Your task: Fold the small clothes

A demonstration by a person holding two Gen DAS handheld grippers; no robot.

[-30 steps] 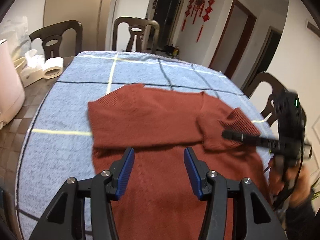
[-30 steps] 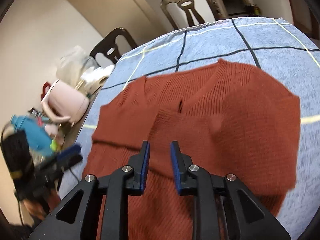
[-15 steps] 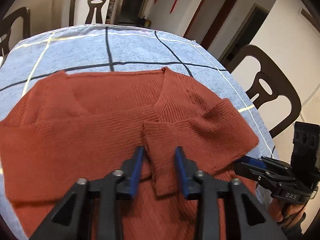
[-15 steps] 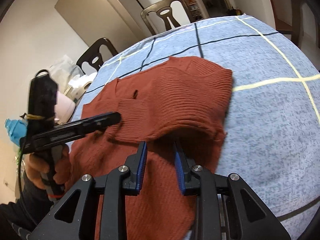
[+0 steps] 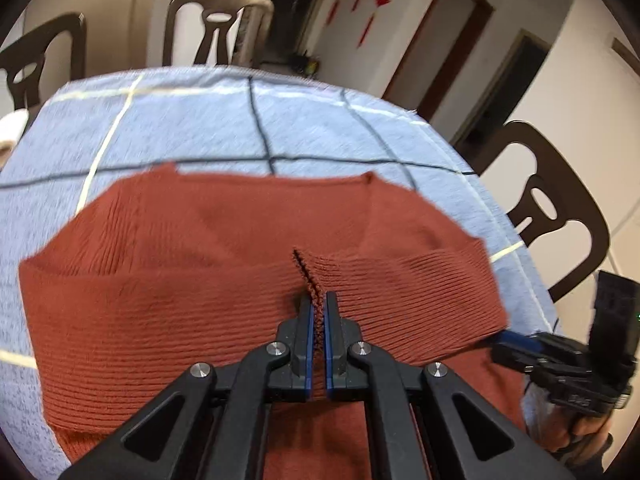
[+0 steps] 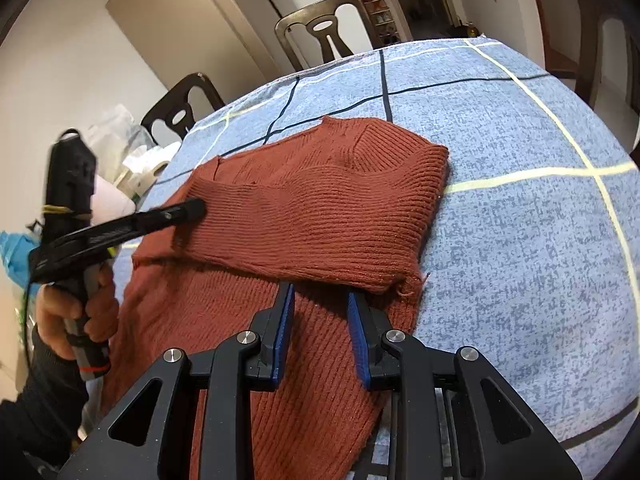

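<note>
A rust-red knit sweater (image 5: 200,280) lies on the blue checked tablecloth (image 5: 192,128), both sleeves folded across its chest. My left gripper (image 5: 318,304) is shut on the sleeve cuff edge (image 5: 310,276) at the sweater's middle. It also shows in the right wrist view (image 6: 192,210), tip on the sweater. My right gripper (image 6: 320,292) is open, its fingertips tucked under the folded sleeve's lower edge (image 6: 340,276). It shows in the left wrist view (image 5: 520,340) at the sweater's right side.
Dark wooden chairs (image 5: 552,216) stand around the table. A pink appliance (image 6: 110,200), tissues and bags (image 6: 120,136) sit at the table's left end. Bare tablecloth (image 6: 540,240) lies right of the sweater.
My left gripper closed on the sleeve cuff at the sweater's middle. My right gripper opened wider and sits at the folded sleeve's lower edge.
</note>
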